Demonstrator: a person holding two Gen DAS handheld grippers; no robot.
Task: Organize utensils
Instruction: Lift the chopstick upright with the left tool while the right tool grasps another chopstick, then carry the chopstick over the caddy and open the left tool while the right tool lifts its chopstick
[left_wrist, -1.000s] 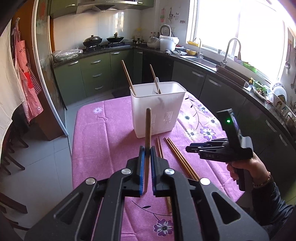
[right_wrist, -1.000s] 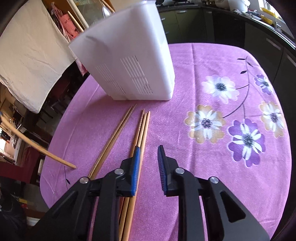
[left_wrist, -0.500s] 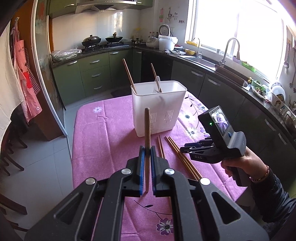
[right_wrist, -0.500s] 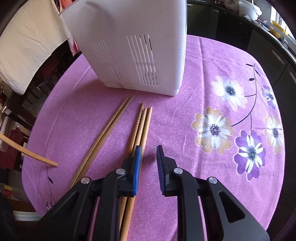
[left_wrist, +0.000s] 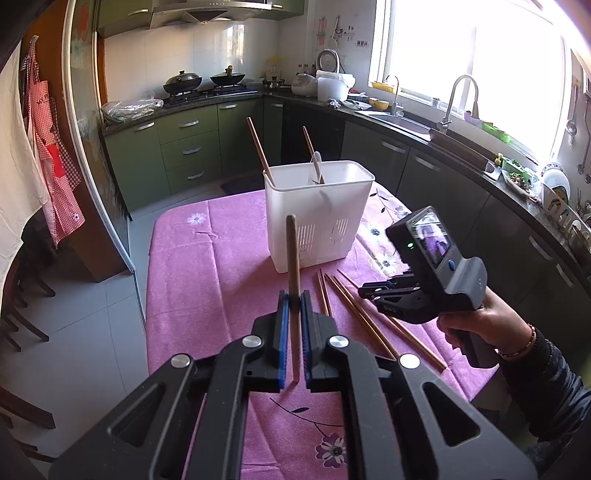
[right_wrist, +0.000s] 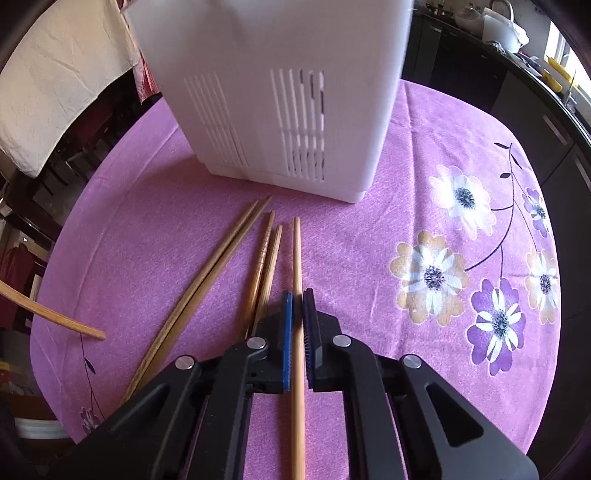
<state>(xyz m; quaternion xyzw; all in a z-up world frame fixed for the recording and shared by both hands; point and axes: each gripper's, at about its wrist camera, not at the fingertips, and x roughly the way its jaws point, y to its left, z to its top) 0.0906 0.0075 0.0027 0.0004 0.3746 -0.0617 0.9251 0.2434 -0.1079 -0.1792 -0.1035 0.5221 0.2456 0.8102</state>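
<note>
Fingers (left_wrist: 284, 336) of left gripper (left_wrist: 294, 301): clenched on dark chopstick (left_wrist: 293, 254), held near upright, tip reaching below the pads, clear of tabletop (left_wrist: 207, 280). Fingers (right_wrist: 287, 332) of right gripper (right_wrist: 297, 301): closed on pale chopstick (right_wrist: 296, 251), running lengthwise between the pads and pointing toward bin (right_wrist: 273, 92); contact with the cloth cannot be told.

Left of pale chopstick, on the cloth: ridged pair (right_wrist: 266, 251), side by side, touching. Further left: long pair (right_wrist: 218, 258), side by side, angled toward the bin's base. All tips short of the bin.

Bin (left_wrist: 317, 214): white, slotted, upright on pink flowered cloth, beyond the loose chopsticks. Inside: two brown chopsticks (left_wrist: 258, 147) leaning left and a white spoon (left_wrist: 317, 166).

Right gripper (left_wrist: 369, 291) in left view: low over the loose chopsticks, held by hand (left_wrist: 476, 325) with bracelet. Dark chopstick's lower end (right_wrist: 55, 317) visible at left edge of right view, above the tabletop's edge.
</note>
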